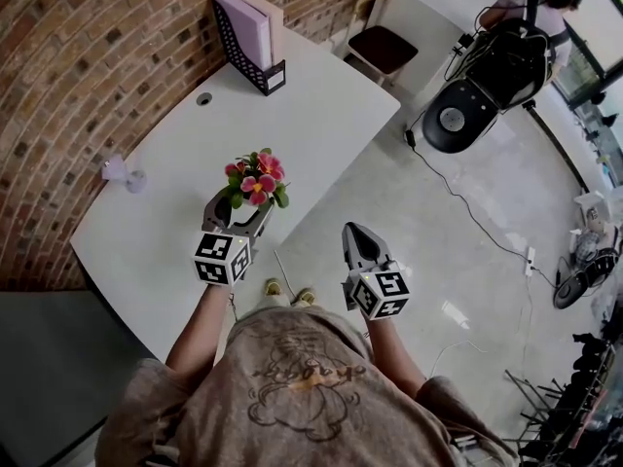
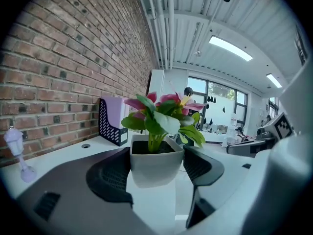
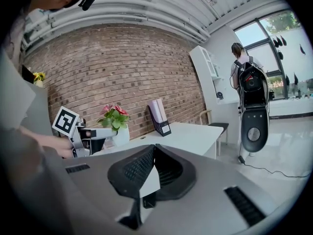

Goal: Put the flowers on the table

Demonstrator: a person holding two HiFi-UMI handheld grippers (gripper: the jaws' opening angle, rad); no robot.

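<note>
A small white pot of pink flowers point(image 1: 255, 181) point(image 2: 156, 153) point(image 3: 116, 123) is held in the air near the front edge of the white table point(image 1: 243, 115). My left gripper point(image 1: 237, 214) point(image 2: 156, 168) is shut on the pot, one jaw on each side of it. The pot hangs a little above the tabletop in the left gripper view. My right gripper point(image 1: 356, 240) point(image 3: 153, 155) stays off the table to the right, over the floor, its jaws closed together with nothing between them.
A dark file holder with pale purple folders point(image 1: 249, 37) stands at the table's far end. A small lilac lamp-like figure point(image 1: 122, 172) sits by the brick wall. A chair point(image 1: 380, 45), a black machine point(image 1: 477, 86) and a person stand beyond the table.
</note>
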